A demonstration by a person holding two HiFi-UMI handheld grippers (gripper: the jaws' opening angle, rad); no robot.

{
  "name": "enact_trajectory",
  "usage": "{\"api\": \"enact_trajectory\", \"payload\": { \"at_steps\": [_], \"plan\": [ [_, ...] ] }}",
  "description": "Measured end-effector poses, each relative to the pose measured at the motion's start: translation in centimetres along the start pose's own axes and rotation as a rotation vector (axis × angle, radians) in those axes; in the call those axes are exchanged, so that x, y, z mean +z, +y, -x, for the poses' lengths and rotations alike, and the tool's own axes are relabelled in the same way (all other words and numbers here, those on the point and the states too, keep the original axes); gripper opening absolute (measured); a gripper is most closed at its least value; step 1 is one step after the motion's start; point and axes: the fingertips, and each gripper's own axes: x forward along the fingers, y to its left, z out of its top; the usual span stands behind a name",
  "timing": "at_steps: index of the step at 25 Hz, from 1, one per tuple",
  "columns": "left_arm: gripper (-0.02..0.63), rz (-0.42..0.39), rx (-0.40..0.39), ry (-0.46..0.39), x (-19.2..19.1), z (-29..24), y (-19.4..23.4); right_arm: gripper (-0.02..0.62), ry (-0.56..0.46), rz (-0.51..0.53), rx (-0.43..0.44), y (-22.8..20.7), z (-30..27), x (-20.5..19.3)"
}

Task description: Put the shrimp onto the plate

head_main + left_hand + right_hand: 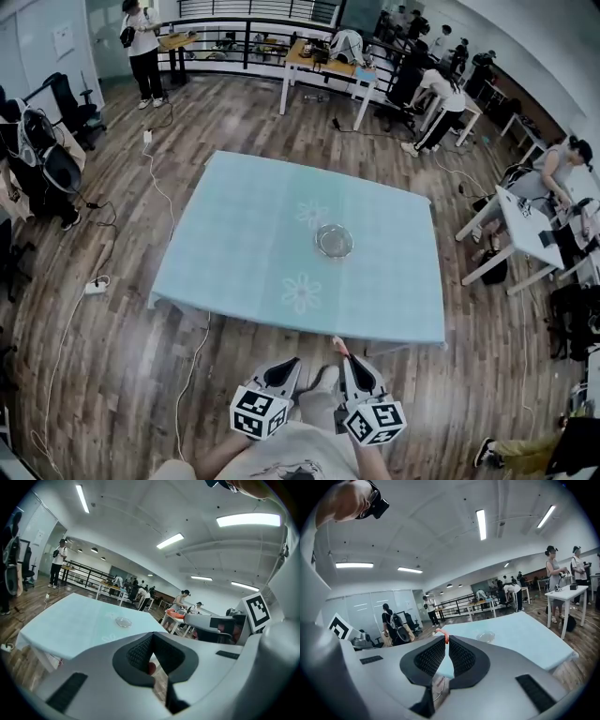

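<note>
Both grippers are held low and close to the person's body, side by side, noses angled towards the near edge of the table [253,234]; the left gripper [292,362] has its jaws closed together on nothing. The right gripper [343,359] has its jaws nearly together, nipping the shrimp [337,346] at their very tips. The pink sliver (curled, seen best in the right gripper view) runs on beyond the tips roughly along the jaws' line, pointing tableward, well apart from the glass plate [334,241] mid-table.
</note>
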Motion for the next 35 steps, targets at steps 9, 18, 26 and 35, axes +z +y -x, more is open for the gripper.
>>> {"api": "enact_trajectory", "payload": {
  "at_steps": [9,18,26,35],
  "plan": [
    [0.008,-0.019,0.010,-0.005,1.6,-3.0,1.0,0.043,-0.003,0.017,0.042,-1.1,-3.6,0.5],
    [0.008,-0.061,0.023,0.024,4.6,-11.5,1.7,0.043,-0.023,0.003,0.053,-8.2,-9.0,3.6],
    [0.008,-0.082,0.074,0.005,9.2,-21.1,0.4,0.043,-0.044,0.038,0.098,-17.0,-12.5,8.9],
    [0.008,-0.055,0.130,-0.017,10.3,-29.5,-0.7,0.043,-0.028,0.058,0.165,-24.3,-16.1,10.5]
  ]
}}
